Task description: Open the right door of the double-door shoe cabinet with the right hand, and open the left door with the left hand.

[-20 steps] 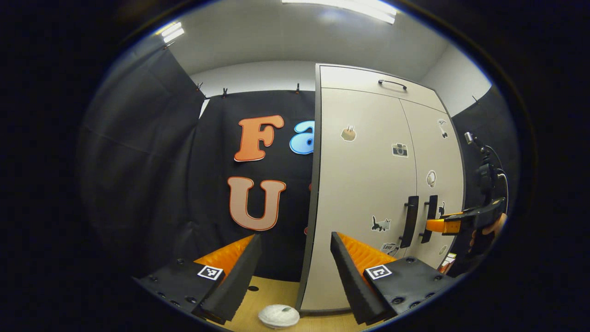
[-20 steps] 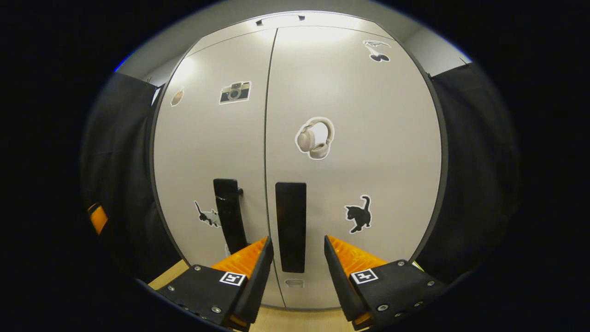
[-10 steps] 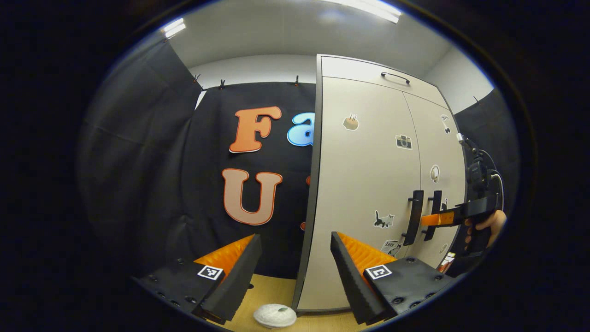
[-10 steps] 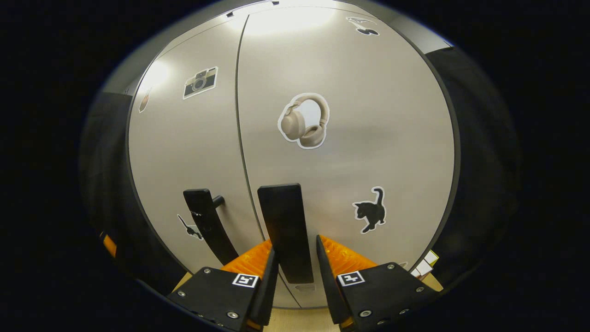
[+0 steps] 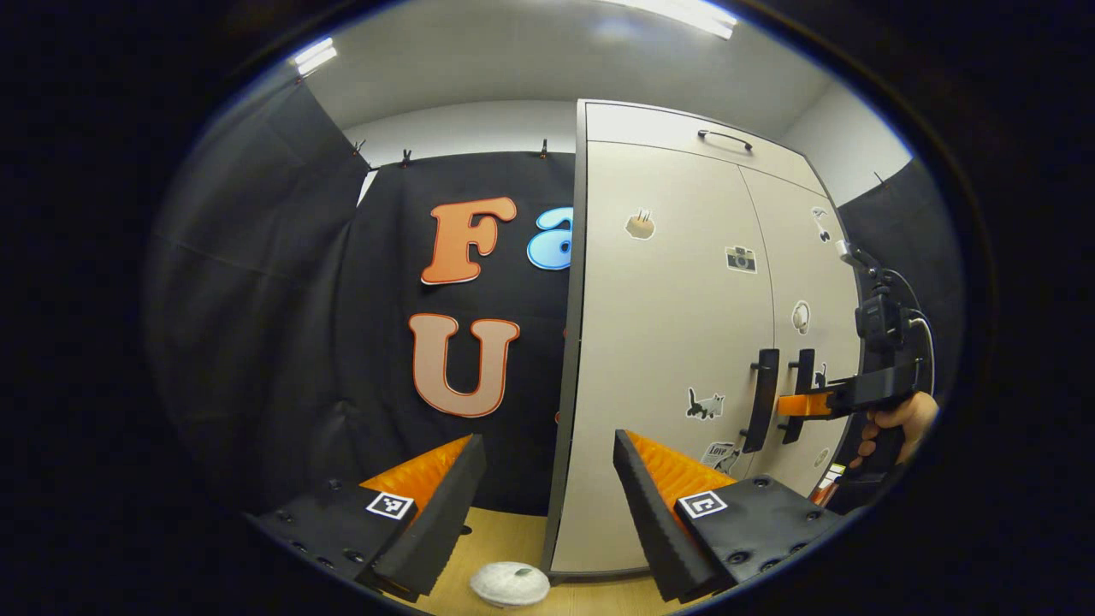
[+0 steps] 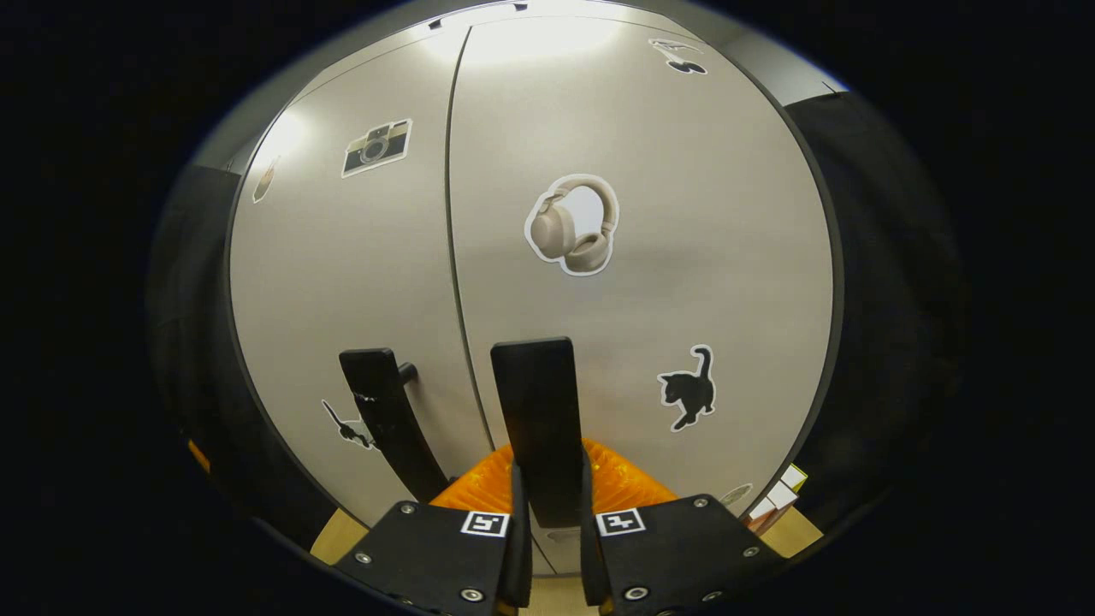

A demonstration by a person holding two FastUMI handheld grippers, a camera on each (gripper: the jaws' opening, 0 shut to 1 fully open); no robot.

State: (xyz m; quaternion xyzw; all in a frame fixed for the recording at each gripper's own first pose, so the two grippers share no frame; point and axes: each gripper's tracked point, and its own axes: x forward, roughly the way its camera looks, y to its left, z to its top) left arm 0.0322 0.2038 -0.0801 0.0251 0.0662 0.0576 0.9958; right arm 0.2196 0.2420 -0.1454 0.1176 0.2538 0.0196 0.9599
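Left gripper view: the left gripper point(image 5: 547, 505) sits at six o'clock with its fingers spread wide and nothing between them. Beyond it, toward three o'clock, stands the shoe cabinet point(image 5: 684, 137), both doors closed. The left door point(image 5: 659, 342) fills the middle right, and the right door point(image 5: 813, 282) lies past it toward the edge. The left handle point(image 5: 761, 399) and the right handle point(image 5: 797, 395) hang side by side near four o'clock. Farther off at three to four o'clock, a hand point(image 5: 898, 423) holds the right gripper point(image 5: 800, 405), whose tip reaches the right handle. A small white round thing point(image 5: 511, 584) lies on the wooden floor point(image 5: 505, 543) at six o'clock, just beside the cabinet's lower corner.

Right gripper view: the cabinet fills the middle, with the left door point(image 6: 342, 282) at nine o'clock and the right door point(image 6: 701, 257) at three. The right gripper point(image 6: 549, 530) at six o'clock is closed on the right handle point(image 6: 539, 411), one finger pressing each side of its lower end. The left handle point(image 6: 389, 419) stands free at seven o'clock, just across the seam. A headphones sticker point(image 6: 571, 224) sits above the gripped handle, and a black cat sticker point(image 6: 689, 389) at four o'clock.
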